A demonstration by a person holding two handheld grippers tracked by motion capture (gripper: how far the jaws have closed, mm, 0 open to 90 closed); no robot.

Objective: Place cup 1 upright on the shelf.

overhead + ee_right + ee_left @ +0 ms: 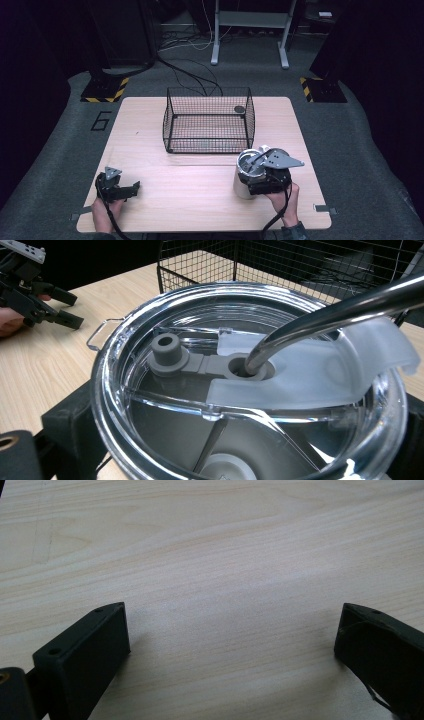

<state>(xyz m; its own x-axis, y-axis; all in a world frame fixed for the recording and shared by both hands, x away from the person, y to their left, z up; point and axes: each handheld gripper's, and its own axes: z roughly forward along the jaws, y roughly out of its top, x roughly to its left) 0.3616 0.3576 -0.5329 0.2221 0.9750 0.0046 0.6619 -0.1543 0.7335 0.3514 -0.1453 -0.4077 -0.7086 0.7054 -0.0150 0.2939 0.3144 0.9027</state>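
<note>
A tumbler [248,175] with a clear lid [240,390] and metal straw [330,310] is clamped in the right gripper [267,176] at the surface's [200,200] near right, before the wire basket [209,120]. The grasp is judged made; a lift over the basket's rim would come next. The left gripper [117,189] rests idle, jaws apart. The tumbler's body is cut off.

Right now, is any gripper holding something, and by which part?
The right gripper clamps the steel tumbler around its upper body, below the clear lid. The left gripper is open, empty.
</note>
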